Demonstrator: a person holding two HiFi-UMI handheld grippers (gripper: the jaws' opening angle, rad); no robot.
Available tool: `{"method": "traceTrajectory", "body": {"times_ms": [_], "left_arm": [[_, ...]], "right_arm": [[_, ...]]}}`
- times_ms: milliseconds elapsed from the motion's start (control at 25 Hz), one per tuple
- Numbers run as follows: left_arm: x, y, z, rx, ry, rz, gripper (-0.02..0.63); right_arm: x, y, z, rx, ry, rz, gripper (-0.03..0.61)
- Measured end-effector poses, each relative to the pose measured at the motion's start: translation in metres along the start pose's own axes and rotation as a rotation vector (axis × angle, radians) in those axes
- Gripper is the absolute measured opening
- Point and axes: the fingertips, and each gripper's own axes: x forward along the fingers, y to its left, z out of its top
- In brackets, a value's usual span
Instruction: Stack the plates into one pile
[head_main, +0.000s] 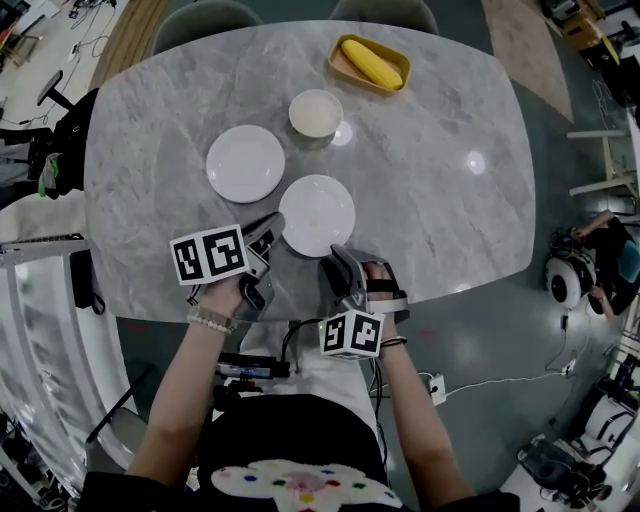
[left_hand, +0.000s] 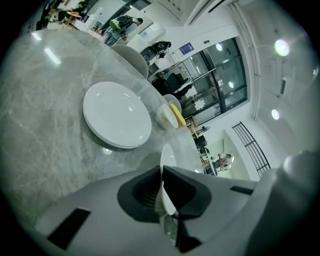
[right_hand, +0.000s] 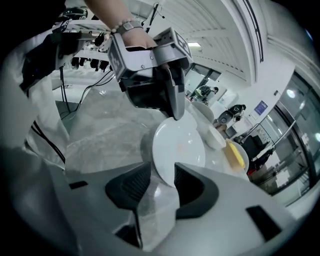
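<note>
Two white plates lie on the marble table (head_main: 450, 220). The near plate (head_main: 317, 214) has its left rim pinched by my left gripper (head_main: 272, 228), which is shut on it. In the left gripper view that plate (left_hand: 167, 156) shows edge-on between the jaws of the left gripper (left_hand: 161, 172). Its held side looks tipped up a little. My right gripper (head_main: 335, 258) is at the plate's near rim, open. In the right gripper view the plate (right_hand: 180, 145) reaches just into the gap of the right gripper (right_hand: 161, 182), with no pad pressing on it. The second plate (head_main: 245, 163) lies flat, farther left.
A cream bowl (head_main: 316, 112) stands behind the plates. A yellow tray with a corn cob (head_main: 370, 63) is at the table's far edge. Two chair backs (head_main: 210, 20) stand beyond it. The table's near edge runs just under my grippers.
</note>
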Motion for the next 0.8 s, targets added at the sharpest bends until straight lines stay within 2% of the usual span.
{"method": "traceTrajectory", "body": {"times_ms": [240,280,360,640,800], "left_arm": [[-0.002,0.000,0.000,-0.010,-0.004,-0.005,0.026],[-0.002,-0.001,-0.001,-0.007,-0.005,-0.006,0.026],[-0.002,-0.001,-0.001,0.005,-0.006,-0.007,0.026],[-0.002,-0.004,0.001,0.080,-0.013,-0.014,0.029],[-0.004,-0.012,0.009,0.154,-0.049,-0.037,0.032]], "right_arm": [[0.009,0.004,-0.002,-0.051,0.015,-0.014,0.146],[0.010,0.003,-0.004,-0.057,0.017,-0.021,0.136],[0.010,0.002,-0.005,-0.068,0.019,-0.027,0.072],[0.007,0.000,-0.002,-0.177,0.032,-0.030,0.054],[0.006,-0.005,-0.001,-0.194,0.034,-0.061,0.044]]}}
